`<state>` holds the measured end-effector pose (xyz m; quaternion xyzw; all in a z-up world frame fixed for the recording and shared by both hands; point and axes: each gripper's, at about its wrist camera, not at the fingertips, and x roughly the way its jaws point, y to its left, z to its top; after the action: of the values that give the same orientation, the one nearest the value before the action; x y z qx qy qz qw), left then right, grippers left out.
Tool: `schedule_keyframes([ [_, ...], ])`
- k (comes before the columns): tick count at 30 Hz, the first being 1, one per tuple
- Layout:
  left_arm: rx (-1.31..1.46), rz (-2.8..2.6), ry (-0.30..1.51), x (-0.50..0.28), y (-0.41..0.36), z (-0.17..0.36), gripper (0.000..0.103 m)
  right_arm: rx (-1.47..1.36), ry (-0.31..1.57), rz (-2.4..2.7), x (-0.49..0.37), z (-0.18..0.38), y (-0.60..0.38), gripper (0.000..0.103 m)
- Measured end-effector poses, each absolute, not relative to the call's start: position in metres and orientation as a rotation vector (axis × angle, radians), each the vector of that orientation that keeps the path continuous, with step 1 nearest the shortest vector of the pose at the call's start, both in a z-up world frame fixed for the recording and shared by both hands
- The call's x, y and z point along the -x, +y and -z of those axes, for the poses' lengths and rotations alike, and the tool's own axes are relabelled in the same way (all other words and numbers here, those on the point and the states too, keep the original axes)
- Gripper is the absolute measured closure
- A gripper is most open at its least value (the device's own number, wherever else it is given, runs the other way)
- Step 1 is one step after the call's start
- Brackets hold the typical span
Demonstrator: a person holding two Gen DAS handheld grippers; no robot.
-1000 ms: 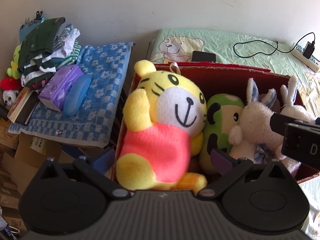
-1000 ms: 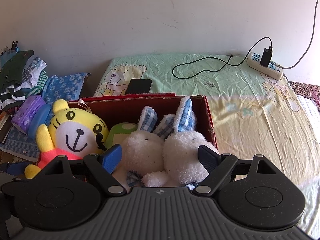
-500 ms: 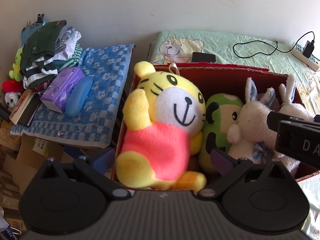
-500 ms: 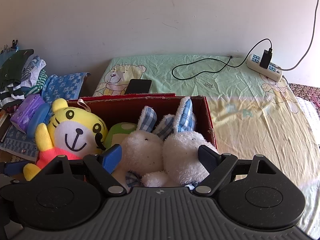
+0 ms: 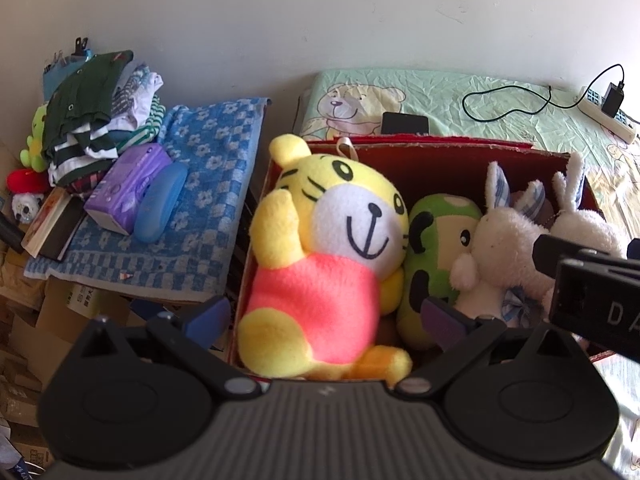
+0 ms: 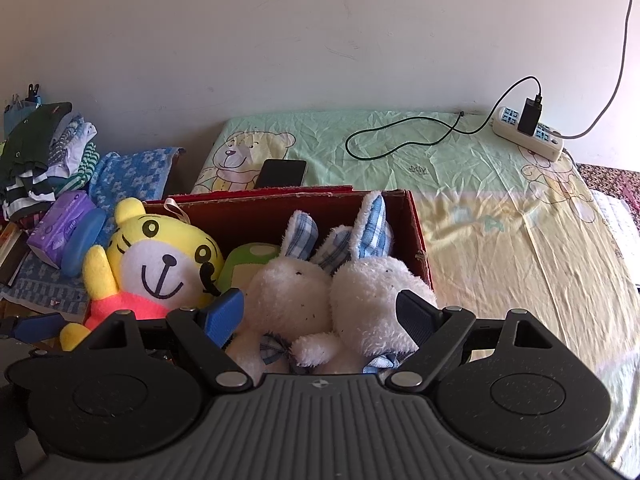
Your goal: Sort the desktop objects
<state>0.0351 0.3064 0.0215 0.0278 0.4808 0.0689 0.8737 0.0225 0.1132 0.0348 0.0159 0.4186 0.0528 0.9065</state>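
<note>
A red cardboard box (image 5: 448, 168) (image 6: 260, 210) sits on the bed and holds plush toys. These are a yellow tiger in a pink shirt (image 5: 340, 248) (image 6: 160, 264), a green toy (image 5: 436, 256) (image 6: 248, 258) and two white rabbits with checked ears (image 5: 504, 256) (image 6: 332, 296). My left gripper (image 5: 324, 316) hangs open in front of the tiger's lower body and holds nothing. At the rabbits' near side my right gripper (image 6: 320, 312) is also open, with no toy pinched. Its black body (image 5: 592, 288) shows at the right of the left wrist view.
Left of the box lies a blue checked towel (image 5: 208, 184) with a purple pack (image 5: 128, 184) and a blue case (image 5: 160, 204) on it, beside a pile of clothes (image 5: 92, 112). Behind the box, the bear-print sheet (image 6: 480, 208) carries a black phone (image 6: 282, 172), a cable (image 6: 404, 136) and a power strip (image 6: 528, 134).
The scene in the left wrist view has slid slightly downward. The right wrist view is almost unchanged. Both grippers stay open and the toys have not moved.
</note>
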Motion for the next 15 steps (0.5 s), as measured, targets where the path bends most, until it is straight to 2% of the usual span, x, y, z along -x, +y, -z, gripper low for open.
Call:
schedule_keyframes([
  [15, -0.034, -0.115, 0.991, -0.025, 0.308, -0.024, 0.002, -0.025, 0.840, -0.085, -0.008, -0.040, 0.117, 0.018],
])
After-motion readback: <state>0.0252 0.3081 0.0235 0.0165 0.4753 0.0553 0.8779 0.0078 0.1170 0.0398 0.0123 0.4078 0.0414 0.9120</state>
